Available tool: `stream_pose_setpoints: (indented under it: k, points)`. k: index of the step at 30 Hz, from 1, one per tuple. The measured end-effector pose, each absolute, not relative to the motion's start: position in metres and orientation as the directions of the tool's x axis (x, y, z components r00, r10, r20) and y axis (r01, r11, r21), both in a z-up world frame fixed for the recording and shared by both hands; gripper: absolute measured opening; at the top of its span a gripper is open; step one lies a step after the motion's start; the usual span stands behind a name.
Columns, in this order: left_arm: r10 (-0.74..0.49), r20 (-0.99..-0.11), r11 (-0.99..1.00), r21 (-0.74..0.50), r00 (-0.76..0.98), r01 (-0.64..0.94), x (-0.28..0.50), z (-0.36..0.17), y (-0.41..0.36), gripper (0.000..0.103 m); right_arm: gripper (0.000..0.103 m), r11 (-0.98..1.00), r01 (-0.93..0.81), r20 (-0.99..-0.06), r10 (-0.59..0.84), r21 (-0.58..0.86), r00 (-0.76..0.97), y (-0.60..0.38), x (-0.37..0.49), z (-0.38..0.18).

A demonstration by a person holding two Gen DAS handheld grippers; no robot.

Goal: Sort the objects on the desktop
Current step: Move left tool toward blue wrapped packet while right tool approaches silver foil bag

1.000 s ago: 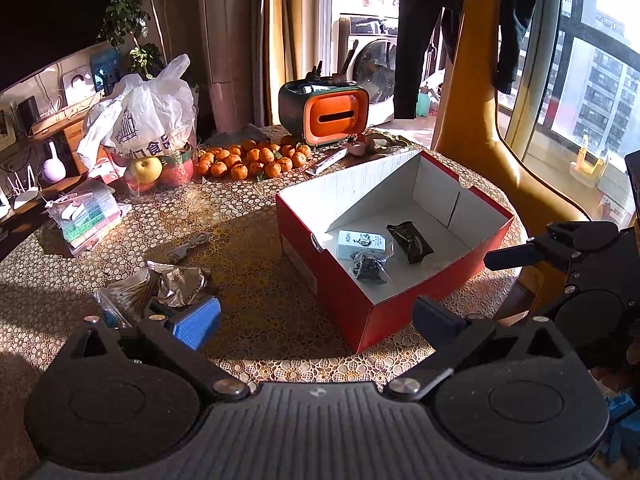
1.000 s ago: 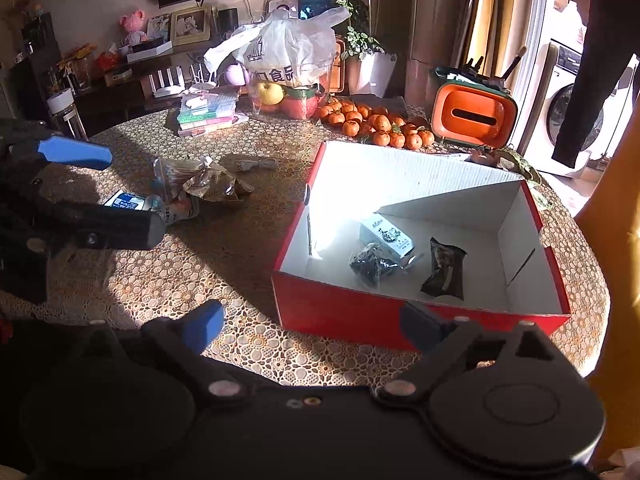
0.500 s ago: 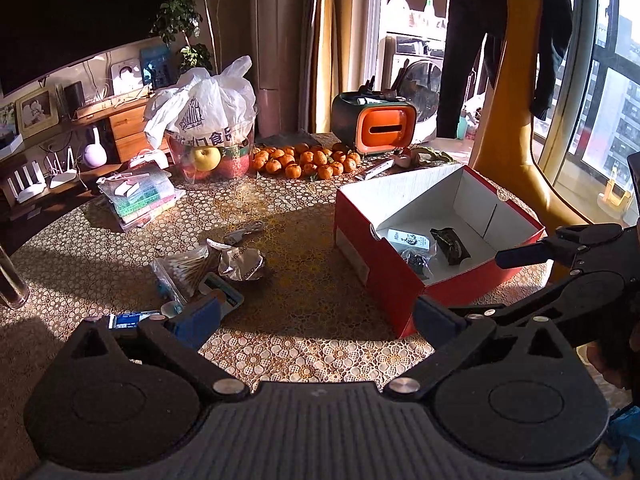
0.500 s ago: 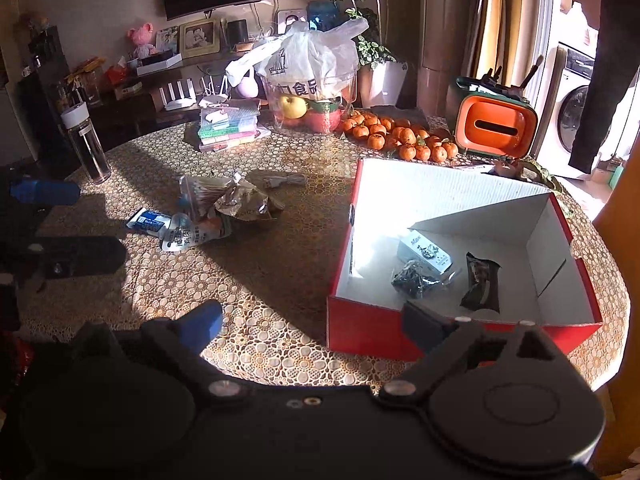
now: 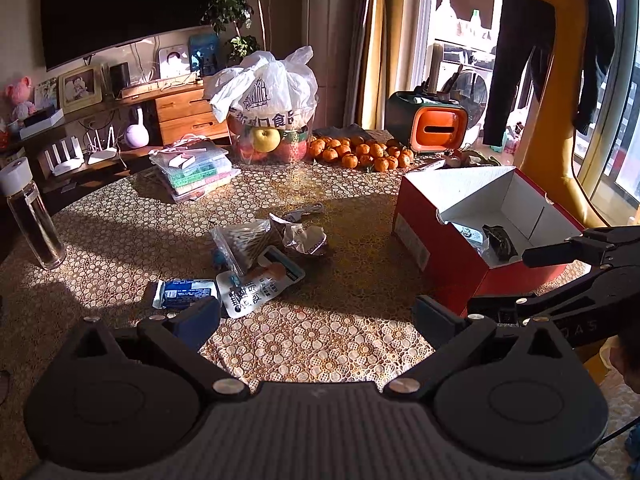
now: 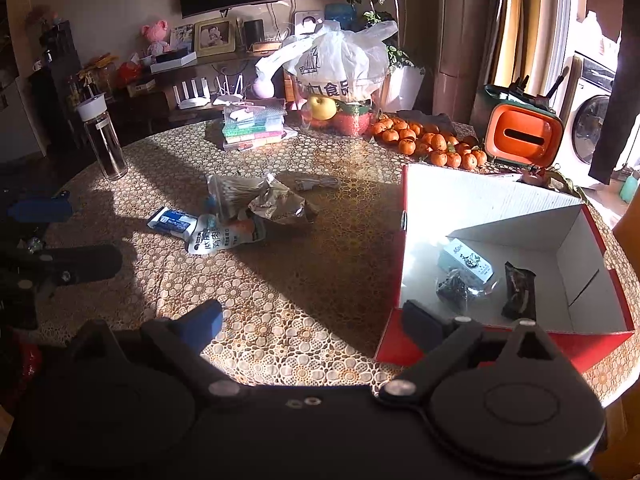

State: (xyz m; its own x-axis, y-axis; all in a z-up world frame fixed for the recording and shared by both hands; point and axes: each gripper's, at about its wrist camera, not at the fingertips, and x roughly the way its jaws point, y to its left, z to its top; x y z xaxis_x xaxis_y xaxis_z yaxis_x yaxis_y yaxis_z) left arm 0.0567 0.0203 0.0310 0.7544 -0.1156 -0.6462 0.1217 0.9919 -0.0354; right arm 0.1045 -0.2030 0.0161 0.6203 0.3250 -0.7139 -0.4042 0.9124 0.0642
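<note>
On the desk (image 5: pixel 120 220), from left: a blue-white packet (image 5: pixel 185 293), a white pouch (image 5: pixel 256 286), a bag of cotton swabs (image 5: pixel 244 240) and crumpled foil wrapper (image 5: pixel 306 237) clustered mid-desk; the red box (image 5: pixel 444 256) holds three packets. Left gripper (image 5: pixel 316 318) and right gripper (image 6: pixel 312 320) hover above, jaws wide apart, empty.

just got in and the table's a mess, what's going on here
A person holds a two-finger gripper in each hand and is sorting small items into an open red cardboard box. Both the left gripper and the right gripper are open and empty, above the patterned tablecloth. Three small packets already lie in the box. A clear bag of cotton swabs, a crumpled silver foil wrapper, a white printed pouch and a blue and white packet wait on the table.
</note>
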Motion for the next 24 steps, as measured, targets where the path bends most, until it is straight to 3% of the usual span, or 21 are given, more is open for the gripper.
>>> stream_pose_setpoints:
  k: [24]
  points:
    - [-0.053,-0.618,0.994,-0.106,0.785,-0.015,0.100,-0.016,0.108,0.103,0.096,0.877,-0.476,-0.679,0.387,0.063,0.624,-0.140,0.148,-0.005]
